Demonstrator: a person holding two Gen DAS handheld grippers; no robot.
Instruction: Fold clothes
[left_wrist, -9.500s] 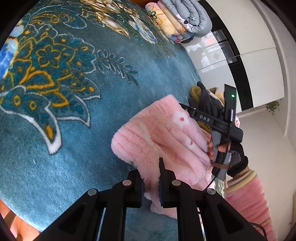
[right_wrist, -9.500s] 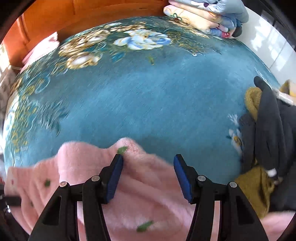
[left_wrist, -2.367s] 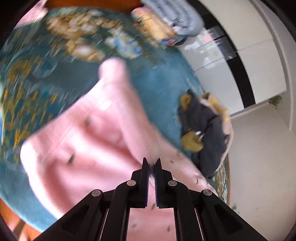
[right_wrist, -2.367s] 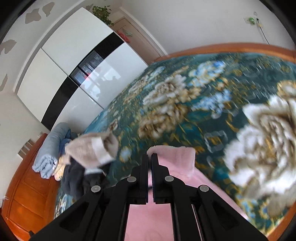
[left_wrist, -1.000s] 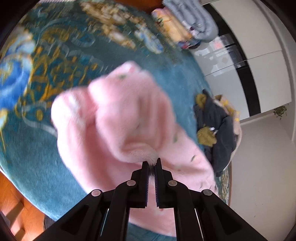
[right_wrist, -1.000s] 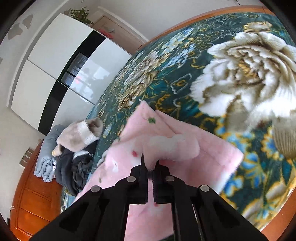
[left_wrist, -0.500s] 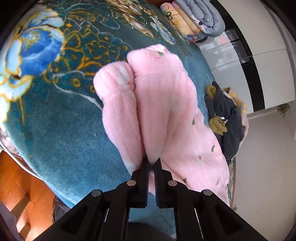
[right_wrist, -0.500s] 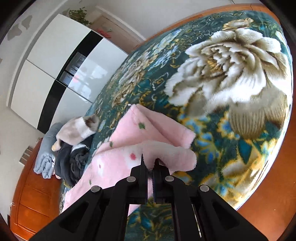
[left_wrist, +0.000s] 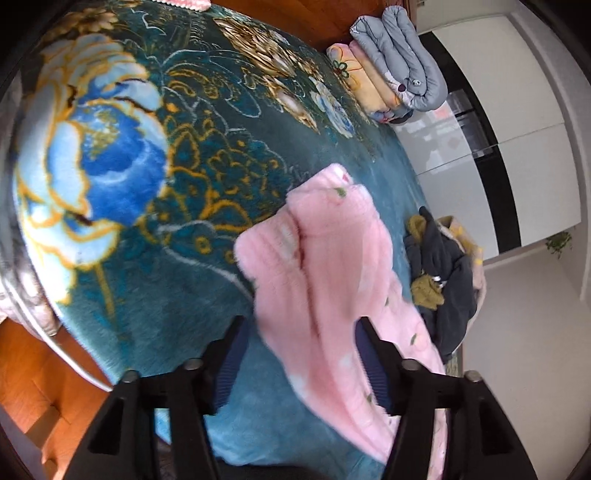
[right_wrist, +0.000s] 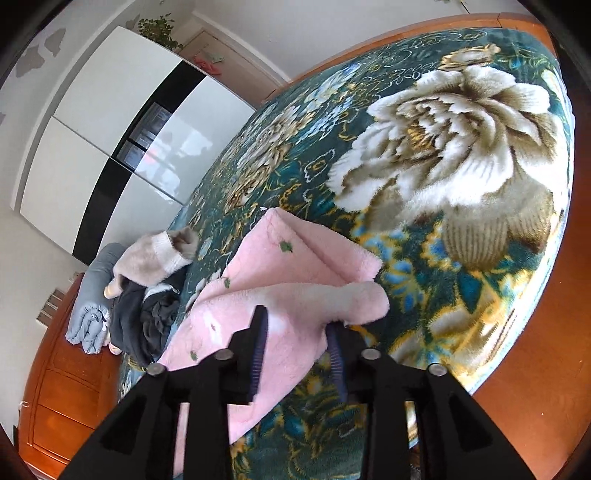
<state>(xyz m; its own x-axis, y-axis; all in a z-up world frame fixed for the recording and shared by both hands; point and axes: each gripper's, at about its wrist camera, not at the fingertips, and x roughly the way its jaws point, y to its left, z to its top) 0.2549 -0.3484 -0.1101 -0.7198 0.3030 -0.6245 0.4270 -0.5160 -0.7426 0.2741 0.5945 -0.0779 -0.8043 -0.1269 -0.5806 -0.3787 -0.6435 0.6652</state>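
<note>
Both grippers (left_wrist: 301, 354) (right_wrist: 295, 341) released lengthwise garment (left_wrist: 332, 266).

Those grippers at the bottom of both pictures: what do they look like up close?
Both look alike. The left gripper and the right gripper each have two angular matte-black arms with cut-out windows and small silver pins at the joints. Each arm ends in a finger faced with a dark blue ribbed pad. No cables, markings, hands or sleeves show in either view.
</note>
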